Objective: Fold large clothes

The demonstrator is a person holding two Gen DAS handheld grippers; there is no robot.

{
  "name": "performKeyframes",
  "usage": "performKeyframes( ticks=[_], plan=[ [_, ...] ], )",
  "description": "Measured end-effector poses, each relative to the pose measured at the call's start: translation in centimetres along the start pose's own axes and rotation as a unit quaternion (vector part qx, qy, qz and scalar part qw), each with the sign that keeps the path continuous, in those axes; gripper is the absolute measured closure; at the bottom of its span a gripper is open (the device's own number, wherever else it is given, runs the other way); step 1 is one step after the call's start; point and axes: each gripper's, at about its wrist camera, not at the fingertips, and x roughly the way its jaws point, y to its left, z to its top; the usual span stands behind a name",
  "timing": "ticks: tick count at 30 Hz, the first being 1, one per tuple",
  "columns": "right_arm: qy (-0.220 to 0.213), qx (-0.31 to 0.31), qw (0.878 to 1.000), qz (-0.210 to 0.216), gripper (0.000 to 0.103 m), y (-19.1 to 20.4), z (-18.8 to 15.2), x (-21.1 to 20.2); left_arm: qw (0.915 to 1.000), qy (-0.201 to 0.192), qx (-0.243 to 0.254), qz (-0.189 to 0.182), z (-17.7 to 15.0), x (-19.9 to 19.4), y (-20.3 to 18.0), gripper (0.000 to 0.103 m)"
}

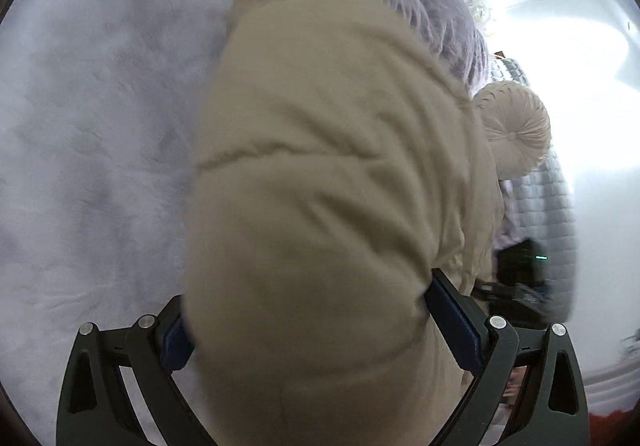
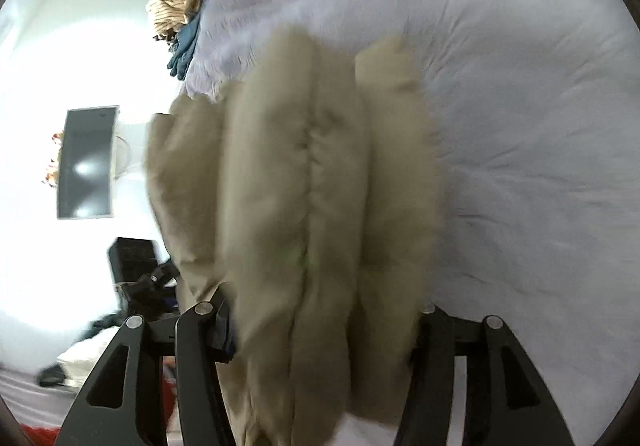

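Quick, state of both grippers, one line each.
Left gripper: closed on a thick bunch of the beige garment.
Right gripper: closed on bunched folds of the same beige garment.

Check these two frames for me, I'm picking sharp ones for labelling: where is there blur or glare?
Left wrist view: the beige garment between the left gripper fingers is smeared by motion, and the wall at right is blown out white. Right wrist view: the garment in the right gripper is streaked too, with glare washing out the left side around the dark screen. Both bend at the fisheye edges.
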Motion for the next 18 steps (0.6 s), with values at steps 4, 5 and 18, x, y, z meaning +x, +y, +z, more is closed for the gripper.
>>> performKeyframes(
  ticks=[4,5,18],
  plan=[
    [-0.052,-0.049,0.997,0.023,0.045,1.9,-1.9,-5.9,0.9966,-0.069,0.027,0.036,0.6,-4.9,-1.8,0.003],
    [-0.054,-0.054,0.996,0.037,0.045,2.5,-2.4,-6.2,0.9948,-0.088,0.032,0.041,1.1,-5.9,-2.6,0.003],
    [-0.15,-0.094,0.984,0.016,0.045,8.5,-2.4,-8.8,0.9862,-0.106,0.083,0.097,7.5,-1.1,-6.6,0.003]
  ],
)
